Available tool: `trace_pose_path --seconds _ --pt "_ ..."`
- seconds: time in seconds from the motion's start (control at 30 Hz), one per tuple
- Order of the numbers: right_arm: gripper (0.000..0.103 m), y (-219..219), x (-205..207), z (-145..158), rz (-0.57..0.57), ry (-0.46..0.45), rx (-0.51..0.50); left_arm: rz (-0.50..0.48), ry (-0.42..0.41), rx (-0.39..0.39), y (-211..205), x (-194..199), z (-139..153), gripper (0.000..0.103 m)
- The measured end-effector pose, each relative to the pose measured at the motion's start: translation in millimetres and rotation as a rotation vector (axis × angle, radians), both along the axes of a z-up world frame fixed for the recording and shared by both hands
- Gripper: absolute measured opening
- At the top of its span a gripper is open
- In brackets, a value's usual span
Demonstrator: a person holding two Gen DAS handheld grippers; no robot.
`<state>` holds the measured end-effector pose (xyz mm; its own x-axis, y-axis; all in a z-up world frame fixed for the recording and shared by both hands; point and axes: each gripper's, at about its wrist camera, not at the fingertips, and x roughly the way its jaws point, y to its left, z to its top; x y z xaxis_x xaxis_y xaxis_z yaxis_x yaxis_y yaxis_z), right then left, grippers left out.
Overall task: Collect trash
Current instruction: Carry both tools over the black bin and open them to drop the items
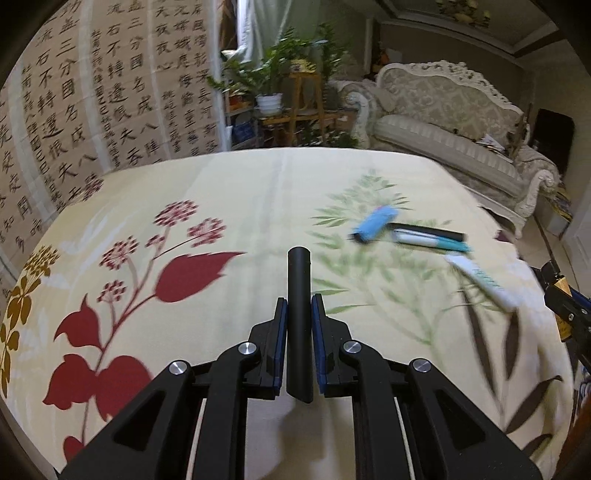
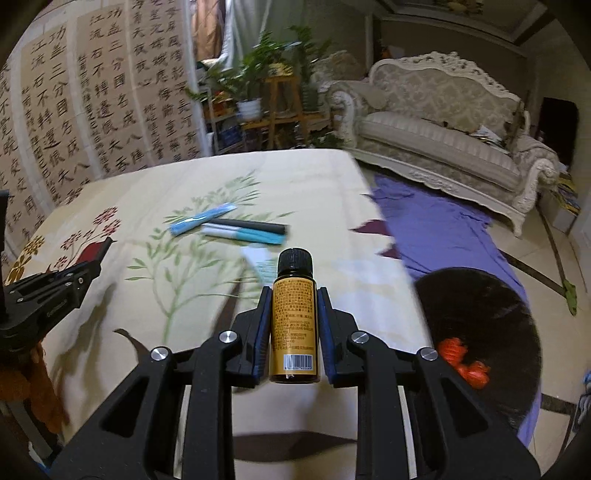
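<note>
left gripper [image 1: 299,321] clamps a black tube [image 1: 300,295]; right gripper [image 2: 293,314] clamps a bottle [image 2: 294,317], both lifted for binning. bin [image 2: 480,295] sits at four o'clock; pens [image 2: 247,229] remain at eleven.

The room is looking a bit dim, with soft light coming in from the window [image 1: 245,26] far behind. Both pictures are bending round at the edges and going black in the corners. The pens [image 1: 424,234] are smearing with blur, and the tablecloth [image 1: 229,199] is catching soft grey shadows near the bottom
</note>
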<state>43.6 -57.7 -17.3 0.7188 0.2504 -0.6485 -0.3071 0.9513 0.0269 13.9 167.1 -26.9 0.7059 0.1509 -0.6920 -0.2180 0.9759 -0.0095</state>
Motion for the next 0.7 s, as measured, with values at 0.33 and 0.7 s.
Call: trace_pose_path --seconds 0.33,0.7 --pt "0.023 -72 -7 4 -0.150 -0.066 -0.047 -0.183 -0.062 -0.004 -93 12 17 0.014" --pt "0.023 -140 0 -6 -0.263 -0.080 -0.033 -0.375 -0.081 0.014 -197 36 16 0.014"
